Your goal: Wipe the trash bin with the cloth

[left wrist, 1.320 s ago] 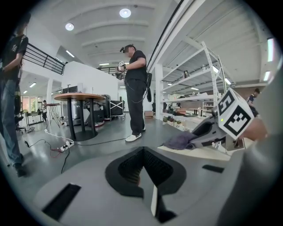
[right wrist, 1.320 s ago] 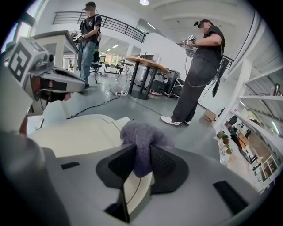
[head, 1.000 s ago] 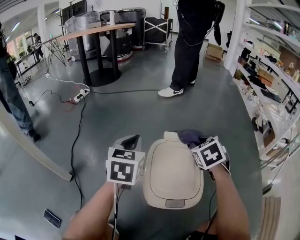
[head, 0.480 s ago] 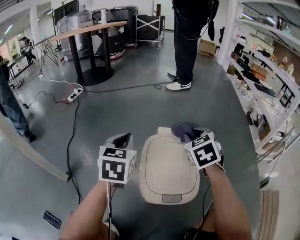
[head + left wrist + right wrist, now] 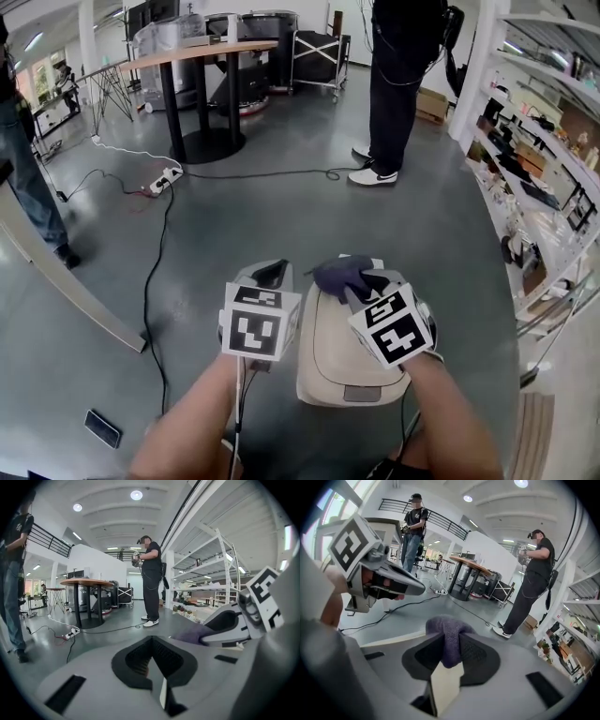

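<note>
Cloth (image 5: 339, 273) of purple fleece is pinched between the jaws of the right gripper (image 5: 360, 287), with a soft bunch of it bulging out past the fingertips. In the right gripper view the black pads (image 5: 474, 654) are a narrow way apart, with the fabric filling the gap. From the head view, the cloth lies over the far end of the beige trash bin (image 5: 349, 364), at 12 o'clock on its closed lid. I cannot tell how firmly it bears on the plastic.

The bin stands on the grey floor (image 5: 281, 216) at 6 o'clock in the head view, between the person's two forearms. The left gripper (image 5: 268, 276) is just beside the bin, at its 10 o'clock. In its own view the jaw tips are drawn together with nothing between them. Whether it touches the bin's side is not clear.

A standing person (image 5: 392, 84) in dark trousers and white sneakers is at 1 o'clock, well apart from the bin. A round table (image 5: 192, 56) on a black pedestal is at 11 o'clock. A white power strip (image 5: 166, 178) with trailing cables lies at 10 o'clock. Metal shelving (image 5: 539, 159) lines the 3 o'clock side. A small flat dark object (image 5: 101, 428) lies on the floor at 8 o'clock.
</note>
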`<act>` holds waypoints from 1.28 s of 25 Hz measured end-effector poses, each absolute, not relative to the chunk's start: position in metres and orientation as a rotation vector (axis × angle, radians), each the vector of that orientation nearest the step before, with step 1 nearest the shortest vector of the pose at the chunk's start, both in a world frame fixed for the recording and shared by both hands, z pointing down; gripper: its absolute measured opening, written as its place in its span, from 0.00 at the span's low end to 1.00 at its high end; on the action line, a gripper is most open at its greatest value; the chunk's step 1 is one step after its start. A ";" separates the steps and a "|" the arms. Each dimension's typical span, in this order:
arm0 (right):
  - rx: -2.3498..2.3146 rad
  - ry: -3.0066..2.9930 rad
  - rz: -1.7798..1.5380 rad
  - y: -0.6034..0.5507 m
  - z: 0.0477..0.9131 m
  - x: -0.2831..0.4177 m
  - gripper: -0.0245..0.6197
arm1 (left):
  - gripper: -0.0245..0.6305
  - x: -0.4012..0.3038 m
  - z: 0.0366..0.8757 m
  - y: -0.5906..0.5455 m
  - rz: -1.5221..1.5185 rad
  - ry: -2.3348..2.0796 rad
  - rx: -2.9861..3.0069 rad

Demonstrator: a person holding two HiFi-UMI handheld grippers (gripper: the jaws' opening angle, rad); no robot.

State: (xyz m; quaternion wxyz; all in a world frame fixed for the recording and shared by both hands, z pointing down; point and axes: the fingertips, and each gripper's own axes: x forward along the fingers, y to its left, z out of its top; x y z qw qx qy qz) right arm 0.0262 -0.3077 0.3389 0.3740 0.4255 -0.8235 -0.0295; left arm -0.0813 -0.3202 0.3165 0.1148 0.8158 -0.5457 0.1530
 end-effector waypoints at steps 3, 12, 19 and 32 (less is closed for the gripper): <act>1.017 -2.105 -0.100 -0.294 0.341 0.007 0.18 | 0.04 -0.087 0.312 -0.319 0.427 -1.604 2.389; 0.917 -2.033 -0.156 -0.283 0.369 0.003 0.18 | 0.04 -0.095 0.311 -0.313 0.450 -1.612 2.399; 0.953 -2.047 -0.147 -0.282 0.368 0.017 0.18 | 0.04 -0.100 0.318 -0.312 0.493 -1.631 2.398; 1.017 -1.996 -0.100 -0.283 0.372 0.063 0.18 | 0.04 -0.081 0.331 -0.311 0.549 -1.594 2.420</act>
